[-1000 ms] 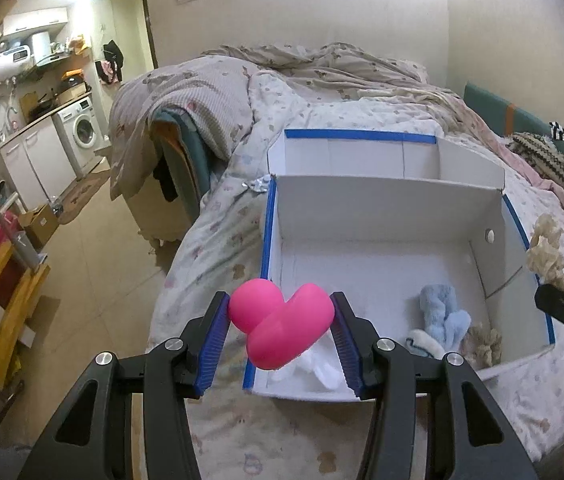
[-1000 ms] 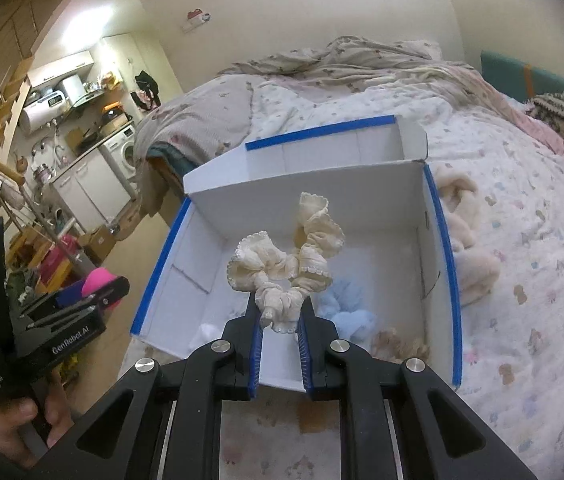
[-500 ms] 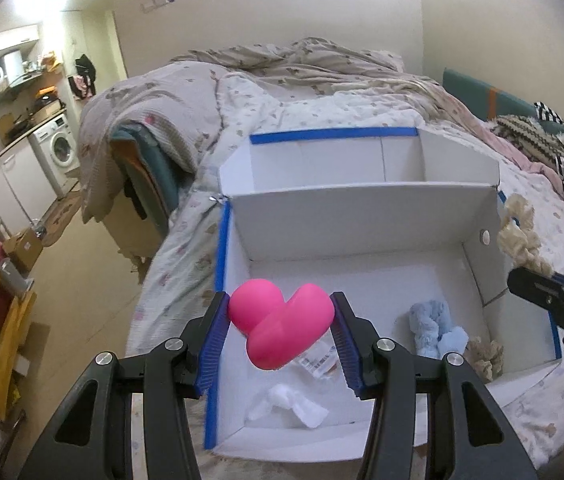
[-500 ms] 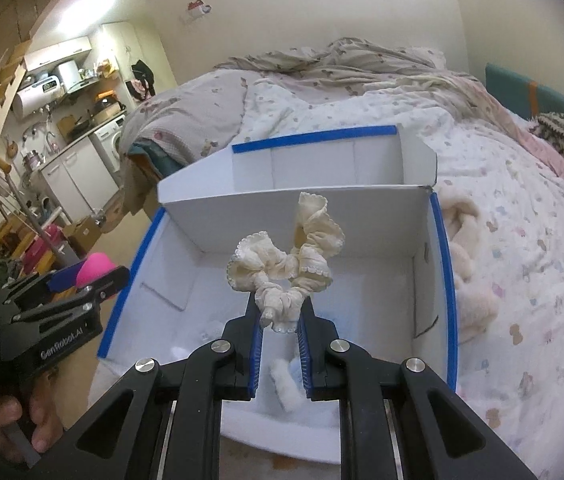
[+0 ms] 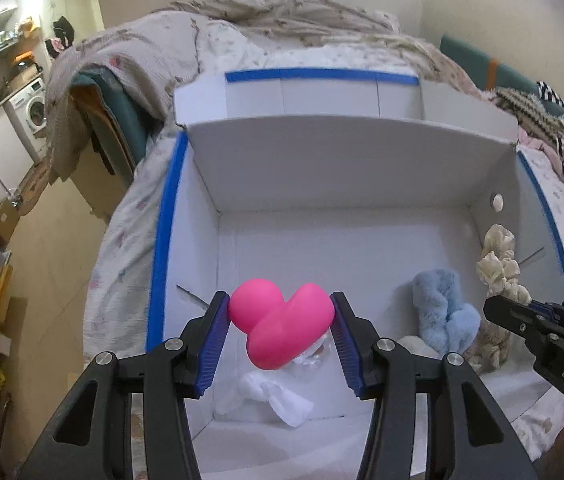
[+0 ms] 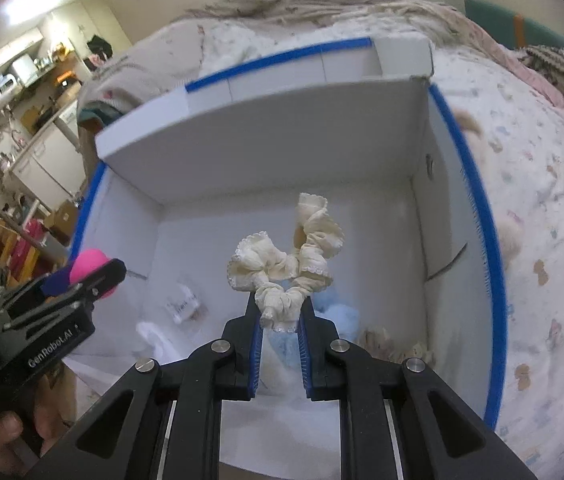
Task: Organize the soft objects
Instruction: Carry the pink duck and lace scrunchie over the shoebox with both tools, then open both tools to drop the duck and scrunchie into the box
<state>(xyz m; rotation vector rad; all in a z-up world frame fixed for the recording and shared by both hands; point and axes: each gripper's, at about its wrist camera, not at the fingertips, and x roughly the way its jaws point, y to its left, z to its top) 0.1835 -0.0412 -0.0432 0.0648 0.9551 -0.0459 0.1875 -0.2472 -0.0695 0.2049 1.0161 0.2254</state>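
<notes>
My left gripper is shut on a pink heart-shaped soft toy, held above the open white box with blue-taped rims. My right gripper is shut on a cream ruffled scrunchie, also hanging over the box. Each gripper shows at the edge of the other's view: the right one with the scrunchie, the left one with the pink toy. On the box floor lie a light blue fluffy item, a white crumpled piece and a beige fuzzy item.
The box sits on a bed with a patterned quilt; cream plush items lie beside its right wall. A rumpled blanket is piled behind. Left of the bed are floor, a washing machine and kitchen shelves. A hand holds the left gripper.
Both grippers have come forward and down over the box, which now fills more of each view. The pink toy and the scrunchie stay gripped as before.
</notes>
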